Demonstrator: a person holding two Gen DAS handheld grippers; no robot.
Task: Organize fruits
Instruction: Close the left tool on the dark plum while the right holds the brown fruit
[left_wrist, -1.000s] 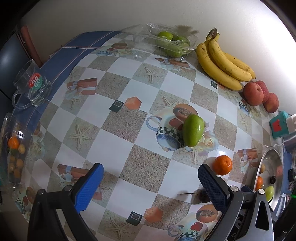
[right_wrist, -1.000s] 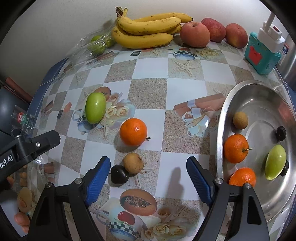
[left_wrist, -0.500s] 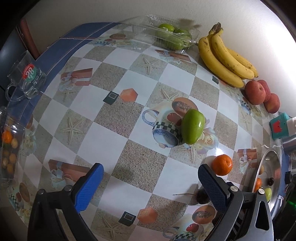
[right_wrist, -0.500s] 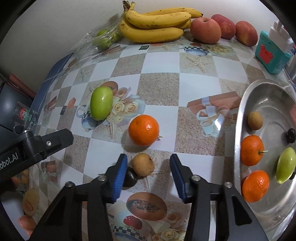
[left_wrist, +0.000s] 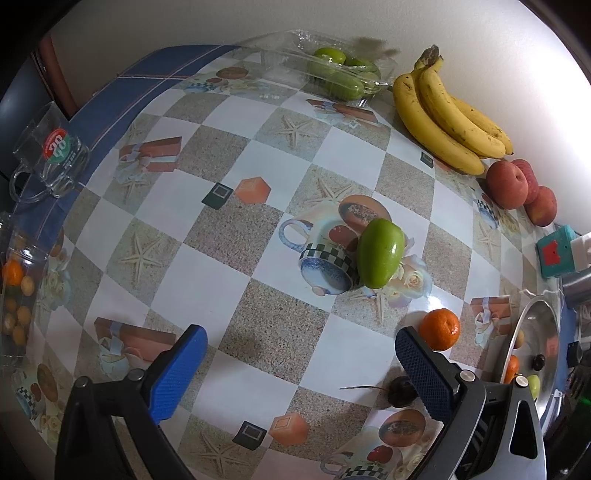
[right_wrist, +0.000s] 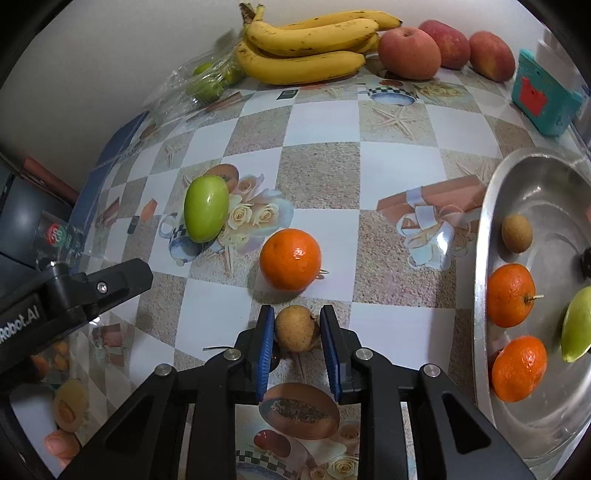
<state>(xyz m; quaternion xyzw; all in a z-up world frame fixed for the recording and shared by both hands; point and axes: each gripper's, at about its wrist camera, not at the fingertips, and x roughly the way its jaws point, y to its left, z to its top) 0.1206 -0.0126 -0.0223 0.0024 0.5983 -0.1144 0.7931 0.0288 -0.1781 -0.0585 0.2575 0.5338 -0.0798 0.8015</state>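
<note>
While our right claw (right_wrist: 297, 330) clamps the longan (right_wrist: 296, 328) across its middle, near the table's (right_wrist: 325, 170) front edge just before the orange (right_wrist: 290, 259), we judge it light, thin-shelled, easily cracked. Left claw (left_wrist: 301, 365) hangs apart.

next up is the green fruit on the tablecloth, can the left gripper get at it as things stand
Probably yes. The left gripper is open and empty, the green fruit lies alone ahead of it, and only bare tablecloth lies between.
</note>
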